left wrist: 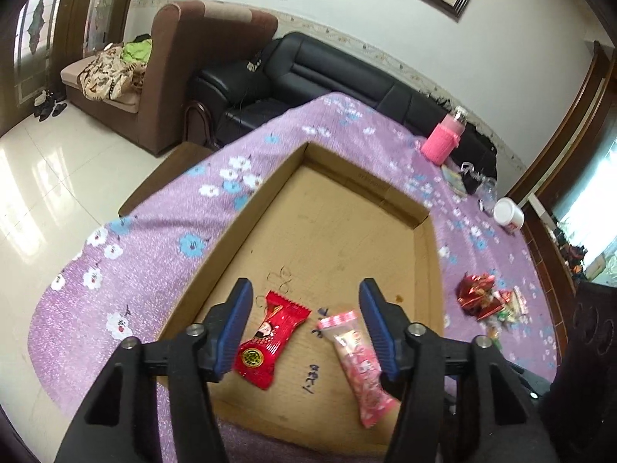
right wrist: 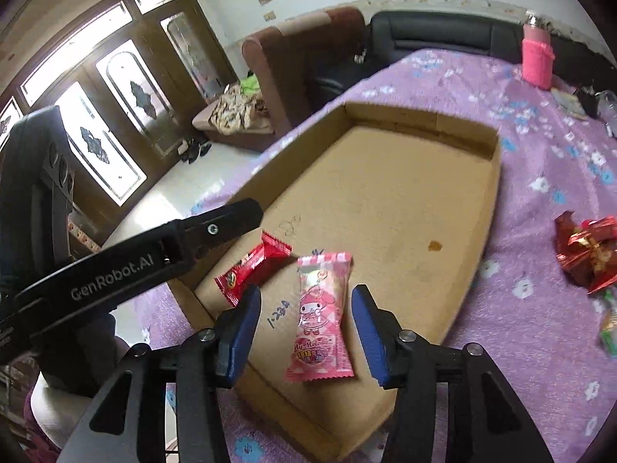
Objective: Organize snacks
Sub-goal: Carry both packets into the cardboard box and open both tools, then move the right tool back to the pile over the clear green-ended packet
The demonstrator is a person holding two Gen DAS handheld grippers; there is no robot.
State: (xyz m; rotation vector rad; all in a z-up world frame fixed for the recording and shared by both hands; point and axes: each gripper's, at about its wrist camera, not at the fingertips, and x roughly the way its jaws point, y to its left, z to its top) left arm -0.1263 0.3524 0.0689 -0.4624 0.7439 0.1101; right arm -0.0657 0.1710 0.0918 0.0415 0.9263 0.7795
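A shallow cardboard tray (left wrist: 339, 177) (right wrist: 424, 119) lies on the purple flowered table. In its near end lie a red snack packet (left wrist: 266, 341) (right wrist: 250, 266) and a pink packet (left wrist: 356, 362) (right wrist: 322, 316). My left gripper (left wrist: 304, 308) is open and empty above the tray, with the red packet by its left finger and the pink packet by its right finger. My right gripper (right wrist: 304, 308) is open and empty, its fingers on either side of the pink packet. The left gripper's body (right wrist: 154, 254) shows at left in the right wrist view. A pile of loose snacks (left wrist: 486, 301) (right wrist: 586, 247) lies on the cloth right of the tray.
A pink bottle (left wrist: 443, 139) (right wrist: 536, 58), a white jar (left wrist: 509, 212) and small items stand at the table's far right. A black sofa (left wrist: 308, 69) and a brown armchair (left wrist: 169, 77) stand beyond the table. Tiled floor lies to the left.
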